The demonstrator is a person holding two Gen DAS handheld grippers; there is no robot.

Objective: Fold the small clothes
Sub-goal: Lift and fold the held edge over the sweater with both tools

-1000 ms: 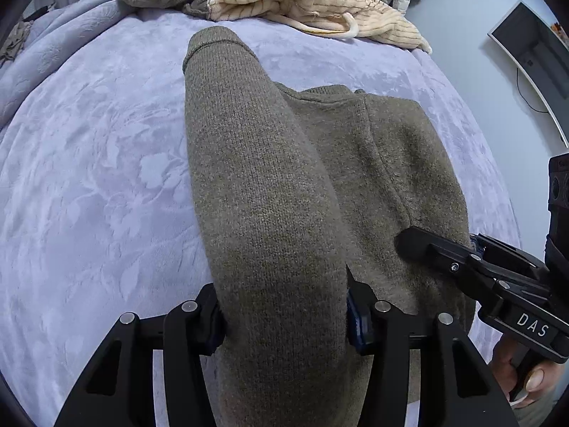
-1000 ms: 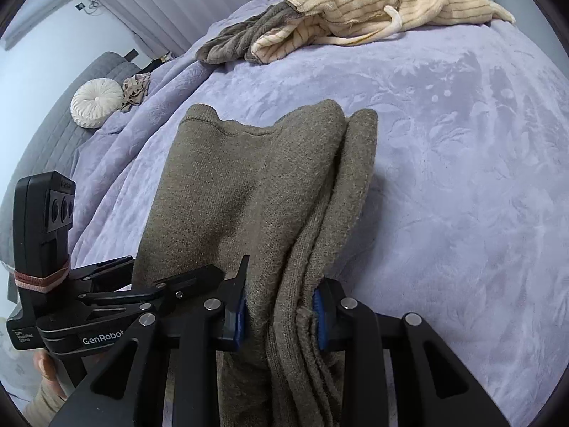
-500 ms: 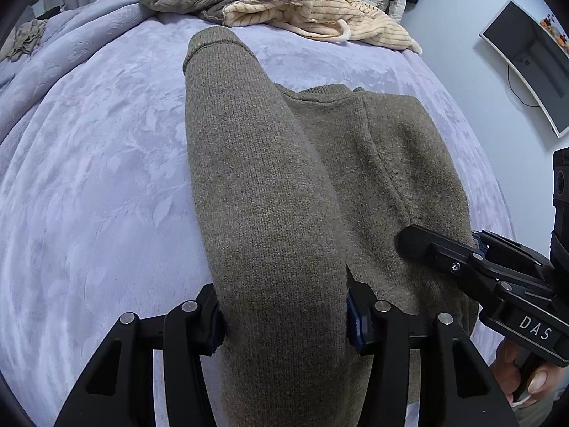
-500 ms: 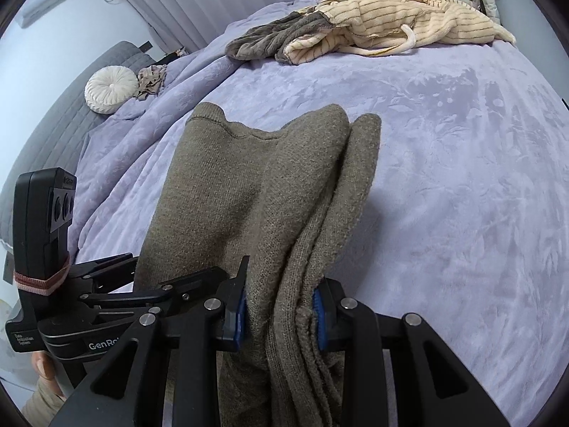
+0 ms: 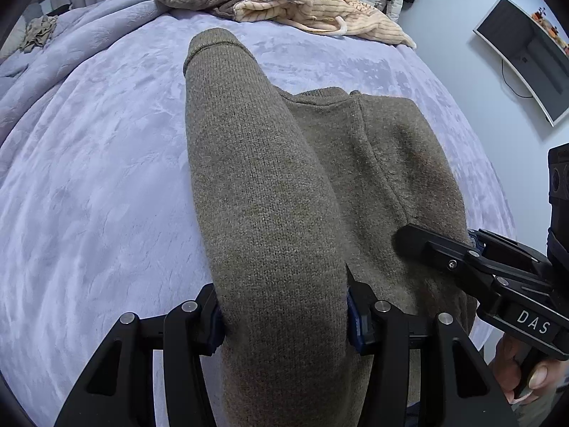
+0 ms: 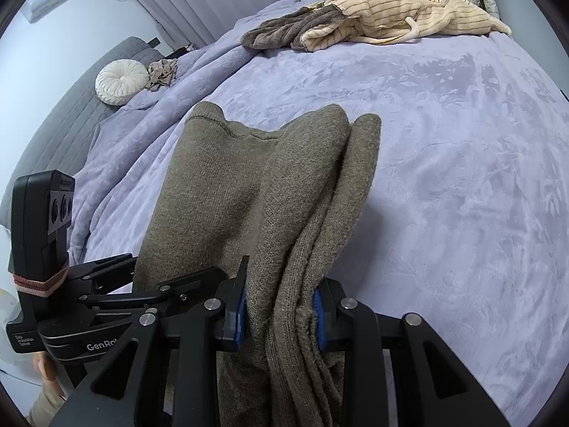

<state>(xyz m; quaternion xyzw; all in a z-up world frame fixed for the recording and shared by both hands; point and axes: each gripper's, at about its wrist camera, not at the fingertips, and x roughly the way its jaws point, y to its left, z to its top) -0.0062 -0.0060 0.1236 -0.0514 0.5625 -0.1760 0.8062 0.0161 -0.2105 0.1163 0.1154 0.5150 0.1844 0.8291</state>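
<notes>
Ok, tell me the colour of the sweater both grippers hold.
Olive-brown knit sweater, clearest in the left wrist view.

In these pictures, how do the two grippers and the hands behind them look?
Both are matte black with silver screws and blue finger pads. The right gripper bears white letters "DAS"; the left gripper reads "GenRo" and has a pink band around its black camera block. A bare thumb shows; no sleeves visible.
</notes>
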